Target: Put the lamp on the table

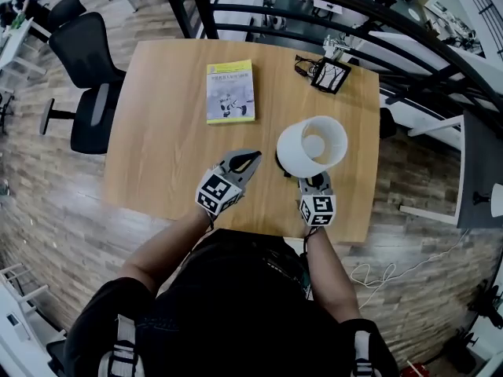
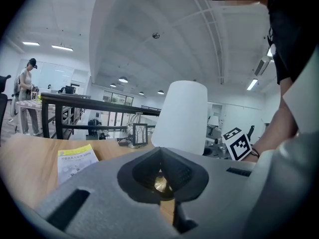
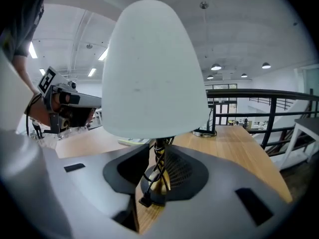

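Lamp (image 1: 312, 145): stands on the desk (image 1: 157, 124), right of frame centre, near the desk's lower edge.
Handling: likely light and top-heavy; shade (image 3: 152, 68) looks fragile, so take the stiff stem (image 3: 158, 151) beneath it.
Axis: upright, shade on top.
Right gripper (image 3: 158, 171): jaws released, apart around the stem.
Left gripper (image 2: 159, 152): jaws clenched, empty.

Booklet (image 1: 230, 91), cover: I see a line of dark print on the yellow top band and smaller print on the white panel below. It is too small for me to read in any view.
Left gripper (image 1: 253, 160), cube: left square marker (image 1: 218, 192), a black-and-white coded pattern. I find no letters or digits on it.
Right gripper (image 1: 313, 181), cube: right square marker (image 1: 317, 209), a coded pattern of the same kind, with no letters or digits.
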